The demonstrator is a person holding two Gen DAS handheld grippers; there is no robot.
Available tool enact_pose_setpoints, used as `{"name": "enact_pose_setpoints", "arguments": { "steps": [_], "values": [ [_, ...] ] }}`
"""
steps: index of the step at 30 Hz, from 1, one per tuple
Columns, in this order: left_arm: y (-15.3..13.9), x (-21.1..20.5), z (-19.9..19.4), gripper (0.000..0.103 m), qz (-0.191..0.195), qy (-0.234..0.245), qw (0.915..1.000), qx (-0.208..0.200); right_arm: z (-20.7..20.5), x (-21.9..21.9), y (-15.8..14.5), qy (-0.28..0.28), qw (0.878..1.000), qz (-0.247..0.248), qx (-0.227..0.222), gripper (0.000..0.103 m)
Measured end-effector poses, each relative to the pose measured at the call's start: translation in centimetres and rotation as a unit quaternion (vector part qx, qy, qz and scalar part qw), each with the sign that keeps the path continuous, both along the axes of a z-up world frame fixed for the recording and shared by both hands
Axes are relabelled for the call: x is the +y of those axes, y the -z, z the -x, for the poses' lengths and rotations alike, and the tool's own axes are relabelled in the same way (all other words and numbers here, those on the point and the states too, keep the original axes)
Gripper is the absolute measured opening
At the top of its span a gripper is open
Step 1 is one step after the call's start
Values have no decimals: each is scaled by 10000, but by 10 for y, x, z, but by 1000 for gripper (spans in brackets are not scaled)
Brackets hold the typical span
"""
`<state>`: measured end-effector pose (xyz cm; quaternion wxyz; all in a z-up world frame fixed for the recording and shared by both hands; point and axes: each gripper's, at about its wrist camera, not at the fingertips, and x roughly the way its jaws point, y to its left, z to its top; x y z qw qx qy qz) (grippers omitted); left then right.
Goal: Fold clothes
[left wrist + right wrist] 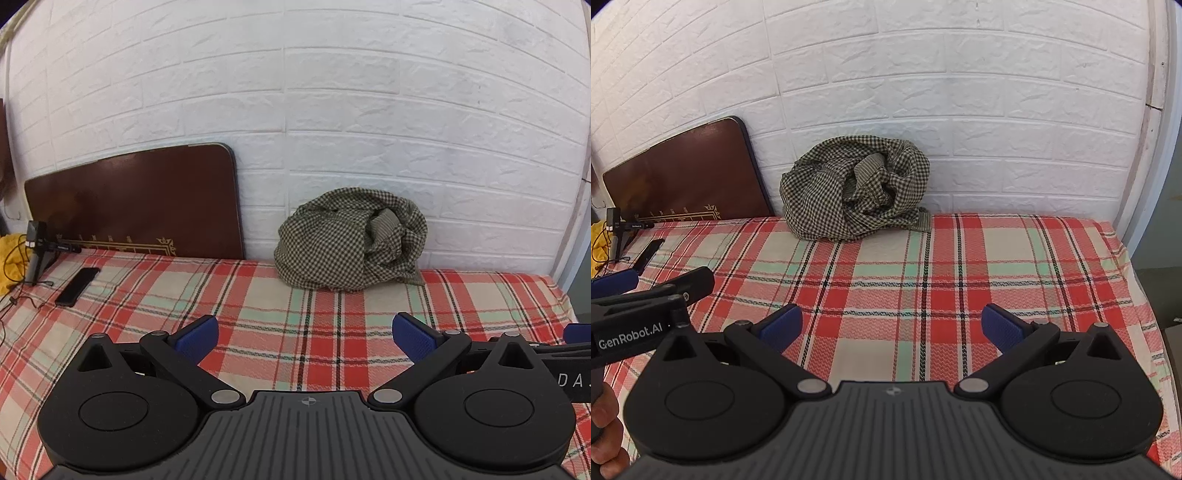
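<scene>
Checked garment (351, 240) is bunched in a heap at the far edge of the bed (258, 295), right up against the white brick wall (369, 110). Both grippers hang over the plaid sheet well short of it: left hand-held gripper (306, 338) and right hand-held gripper (892, 328) each spread wide with nothing between the blue pads. The heap sits ahead and slightly right of the left one, ahead and slightly left of the right one.
</scene>
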<state>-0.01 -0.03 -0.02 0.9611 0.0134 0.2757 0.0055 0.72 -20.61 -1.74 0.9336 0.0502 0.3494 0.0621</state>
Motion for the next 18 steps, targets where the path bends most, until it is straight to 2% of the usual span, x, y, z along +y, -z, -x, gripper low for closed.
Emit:
{"name": "enact_pose_setpoints", "arguments": {
  "steps": [5,18],
  "values": [
    [2,-4,2,103,-98,-12,9999,-23,1,2,-1,6,10000,12,11,103],
    [2,1,3,103,-67,19,10000,44,1,3,-1,-20,10000,20,23,103]
  ]
}}
